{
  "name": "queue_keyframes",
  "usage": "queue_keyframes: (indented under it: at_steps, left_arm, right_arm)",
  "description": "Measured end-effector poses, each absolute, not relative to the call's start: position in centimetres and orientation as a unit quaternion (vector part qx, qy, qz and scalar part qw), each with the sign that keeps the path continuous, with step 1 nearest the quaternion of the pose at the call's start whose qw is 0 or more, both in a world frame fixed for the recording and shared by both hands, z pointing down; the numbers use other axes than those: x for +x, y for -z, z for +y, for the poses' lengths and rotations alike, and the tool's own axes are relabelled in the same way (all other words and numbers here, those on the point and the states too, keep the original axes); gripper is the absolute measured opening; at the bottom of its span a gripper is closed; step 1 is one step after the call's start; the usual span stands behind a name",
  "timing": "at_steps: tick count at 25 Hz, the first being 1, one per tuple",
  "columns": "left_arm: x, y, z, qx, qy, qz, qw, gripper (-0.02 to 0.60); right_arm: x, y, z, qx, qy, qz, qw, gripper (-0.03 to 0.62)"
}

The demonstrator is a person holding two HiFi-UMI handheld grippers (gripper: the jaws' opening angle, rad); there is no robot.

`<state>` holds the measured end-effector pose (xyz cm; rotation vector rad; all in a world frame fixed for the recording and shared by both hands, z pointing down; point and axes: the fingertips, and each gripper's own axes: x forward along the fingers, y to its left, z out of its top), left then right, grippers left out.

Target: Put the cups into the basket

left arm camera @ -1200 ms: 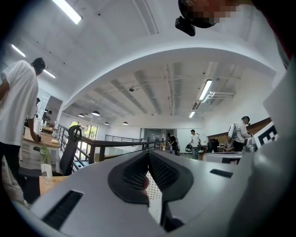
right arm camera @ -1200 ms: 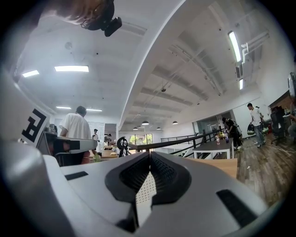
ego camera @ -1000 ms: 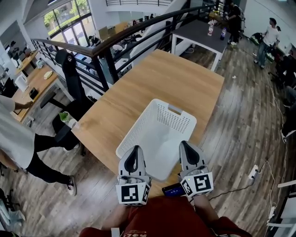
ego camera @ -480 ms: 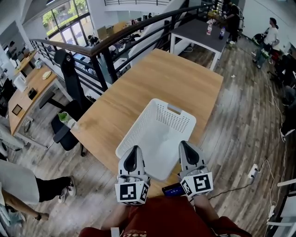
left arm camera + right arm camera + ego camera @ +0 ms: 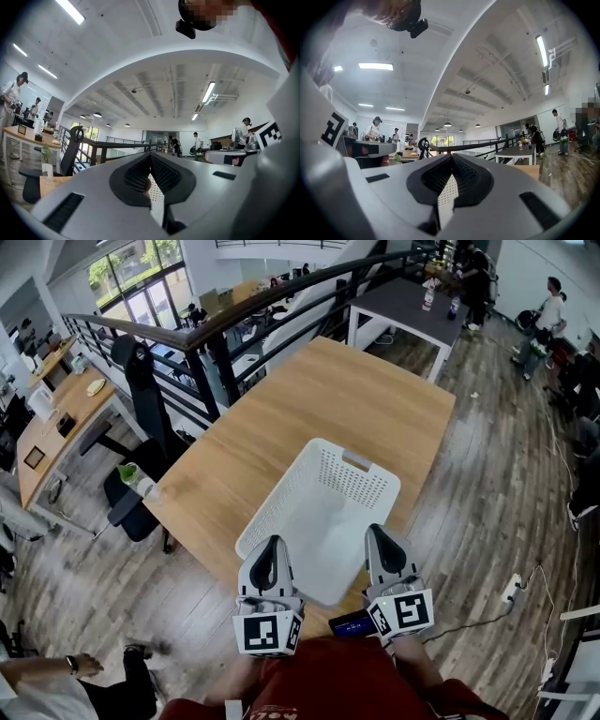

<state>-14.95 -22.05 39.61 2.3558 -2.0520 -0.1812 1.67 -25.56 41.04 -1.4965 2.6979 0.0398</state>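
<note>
A white perforated basket (image 5: 323, 512) stands on the wooden table (image 5: 328, 399) right in front of me, and I see nothing inside it. My left gripper (image 5: 273, 544) is held level at the basket's near left corner with its jaws shut and nothing between them. At the near right corner, my right gripper (image 5: 379, 534) is held the same way, shut and holding nothing. In the left gripper view the shut gripper (image 5: 150, 155) shows a sliver of basket mesh, as does the gripper (image 5: 451, 158) in the right gripper view. No plain cup shows on the table.
A small glass with a green plant (image 5: 139, 481) stands on the table's left corner. A dark phone-like device (image 5: 352, 622) lies at the near edge between the grippers. A black railing (image 5: 216, 334) runs behind the table, with an office chair (image 5: 141, 399) beside it. People move about on the floor around.
Both grippers and the basket have stayed put. A person on the floor at the left has walked towards the bottom left corner of the head view.
</note>
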Motion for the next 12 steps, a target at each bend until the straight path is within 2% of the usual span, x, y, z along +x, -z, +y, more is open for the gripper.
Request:
queue_keyframes:
  at_steps: [12]
  left_arm:
    - [-15.42, -39.89, -22.24, 0.745, 0.048, -0.665, -0.009, 0.008]
  right_arm:
    - [1.62, -41.18, -25.72, -0.486, -0.013, 0.873, 0.029, 0.009]
